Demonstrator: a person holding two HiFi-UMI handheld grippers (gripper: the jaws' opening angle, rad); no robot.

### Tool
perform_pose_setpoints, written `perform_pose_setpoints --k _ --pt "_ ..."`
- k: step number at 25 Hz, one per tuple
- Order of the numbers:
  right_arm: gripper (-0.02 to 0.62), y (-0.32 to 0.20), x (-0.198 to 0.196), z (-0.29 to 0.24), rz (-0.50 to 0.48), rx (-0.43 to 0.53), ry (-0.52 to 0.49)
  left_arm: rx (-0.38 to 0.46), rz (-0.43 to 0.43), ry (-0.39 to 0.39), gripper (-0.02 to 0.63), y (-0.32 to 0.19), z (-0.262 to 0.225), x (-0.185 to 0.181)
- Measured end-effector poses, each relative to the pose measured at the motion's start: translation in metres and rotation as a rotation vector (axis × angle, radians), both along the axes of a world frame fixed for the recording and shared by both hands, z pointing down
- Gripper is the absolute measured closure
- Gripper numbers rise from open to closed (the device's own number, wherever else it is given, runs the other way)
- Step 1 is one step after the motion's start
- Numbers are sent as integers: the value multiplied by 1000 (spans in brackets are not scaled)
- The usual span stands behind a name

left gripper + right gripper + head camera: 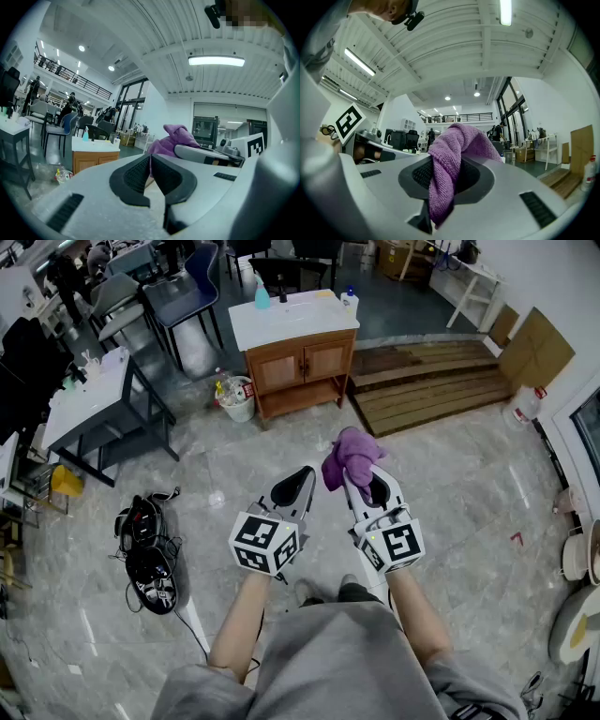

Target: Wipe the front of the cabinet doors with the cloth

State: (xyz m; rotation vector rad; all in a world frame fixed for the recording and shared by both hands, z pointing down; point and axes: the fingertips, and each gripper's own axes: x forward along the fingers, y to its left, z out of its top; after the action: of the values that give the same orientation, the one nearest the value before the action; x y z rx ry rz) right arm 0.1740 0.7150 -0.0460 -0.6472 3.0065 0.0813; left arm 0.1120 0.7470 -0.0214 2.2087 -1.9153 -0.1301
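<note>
Purple and fluffy, the cloth [351, 457] is sitting in the right tool [364, 479], which is squeezing it tight between its two jaws. A bunched part is poking out past the tips toward 12 o'clock in the head view, and a twisted tail is hanging down between the dark pads [418, 176] in the right gripper view. The left tool [302, 476] is riding just beside it, at 9 o'clock from the right one, with its jaws pressing together on nothing.

The person is standing on the shiny stone floor [450, 493], holding both tools out in front. The wooden cabinet [302, 392] is waiting far up at 12 o'clock, well apart from the tools, and its two cabinet doors [304, 363] are facing this way, looking closed. No wiping is going on yet; I think the cloth is only being brought over.

The cloth is looking soft, light and floppy. It is likely going to bend and fold when pushed on wood, and it is not going to break. The jaws are pinching it near the middle of the bunch, so a fat wad is sticking out in front to rub the doors; I think that is a good place to hold it. A weak squeeze could let it slide out while rubbing, so the grip is needing to be firm.
</note>
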Motion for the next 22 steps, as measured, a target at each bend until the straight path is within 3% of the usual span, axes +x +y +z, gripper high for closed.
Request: perform_pose_setpoints --k 13,22 --pt "522 -29 22 2 26 -35 9 -20 -2 -39 590 -32 -2 20" --pt "522 -82 67 13 28 -80 -24 -45 -9 -72 591 -85 3 63"
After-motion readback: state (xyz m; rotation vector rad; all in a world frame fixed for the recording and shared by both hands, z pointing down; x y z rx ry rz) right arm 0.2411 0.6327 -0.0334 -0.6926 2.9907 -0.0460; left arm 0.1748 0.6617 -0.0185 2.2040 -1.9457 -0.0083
